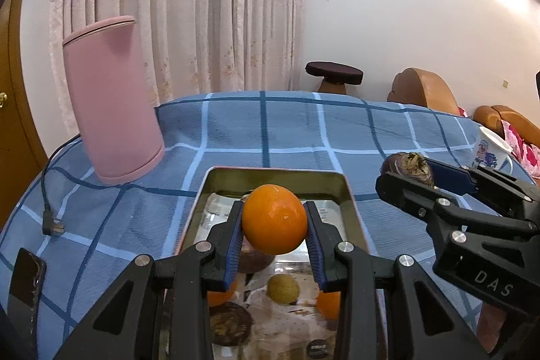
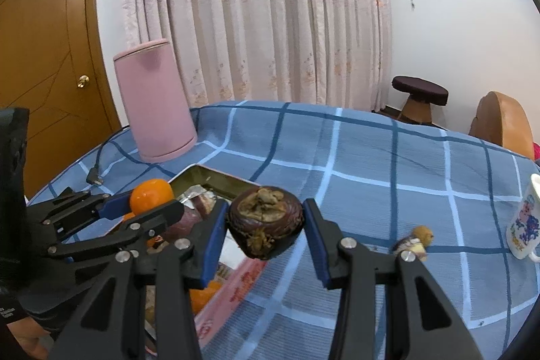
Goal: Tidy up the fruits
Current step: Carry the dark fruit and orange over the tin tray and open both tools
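Note:
My left gripper [image 1: 274, 220] is shut on an orange [image 1: 274, 218] and holds it above the metal tray [image 1: 270, 175]. The tray holds two more oranges [image 1: 329, 304], a small yellowish fruit [image 1: 282, 288] and dark mangosteens [image 1: 229, 323]. My right gripper [image 2: 266, 225] is shut on a dark mangosteen [image 2: 266, 221], held in the air just right of the tray [image 2: 216, 179]; it also shows in the left wrist view [image 1: 406, 169]. The left gripper with its orange [image 2: 151, 197] shows at the left of the right wrist view.
A pink cylindrical kettle [image 1: 113, 103] with a black cord and plug [image 1: 52, 225] stands at the back left on the blue checked cloth. A printed white mug [image 2: 524, 221] stands at the right. A small fruit piece [image 2: 416, 240] lies near it. A phone [image 1: 25, 282] lies at the front left.

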A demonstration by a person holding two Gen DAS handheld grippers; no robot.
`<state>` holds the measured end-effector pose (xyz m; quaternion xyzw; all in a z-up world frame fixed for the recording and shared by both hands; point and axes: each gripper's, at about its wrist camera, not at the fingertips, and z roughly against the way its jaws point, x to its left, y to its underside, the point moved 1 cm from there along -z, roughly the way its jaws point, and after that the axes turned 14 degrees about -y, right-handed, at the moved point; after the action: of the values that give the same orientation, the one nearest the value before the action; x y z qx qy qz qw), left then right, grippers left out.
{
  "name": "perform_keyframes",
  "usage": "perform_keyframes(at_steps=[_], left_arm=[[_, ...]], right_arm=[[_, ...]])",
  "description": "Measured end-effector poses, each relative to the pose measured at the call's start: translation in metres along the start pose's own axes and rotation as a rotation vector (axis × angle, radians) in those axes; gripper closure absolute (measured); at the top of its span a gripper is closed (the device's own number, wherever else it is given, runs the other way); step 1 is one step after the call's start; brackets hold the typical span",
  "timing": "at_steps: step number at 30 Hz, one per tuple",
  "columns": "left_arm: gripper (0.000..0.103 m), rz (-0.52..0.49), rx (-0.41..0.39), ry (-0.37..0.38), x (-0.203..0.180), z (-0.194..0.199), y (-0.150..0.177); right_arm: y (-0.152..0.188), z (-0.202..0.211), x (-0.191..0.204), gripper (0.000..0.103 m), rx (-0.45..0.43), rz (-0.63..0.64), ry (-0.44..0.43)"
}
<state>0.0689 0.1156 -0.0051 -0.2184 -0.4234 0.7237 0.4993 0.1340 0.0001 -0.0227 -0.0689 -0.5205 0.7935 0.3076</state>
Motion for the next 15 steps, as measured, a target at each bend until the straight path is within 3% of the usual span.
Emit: perform_keyframes(at_steps=[15], left_arm=[[0.067,0.02,0.026,-0.025,0.024,-0.006,0.012]], right_arm=[[0.009,-0.032,0.016,0.055,0.074,0.011,-0.041]])
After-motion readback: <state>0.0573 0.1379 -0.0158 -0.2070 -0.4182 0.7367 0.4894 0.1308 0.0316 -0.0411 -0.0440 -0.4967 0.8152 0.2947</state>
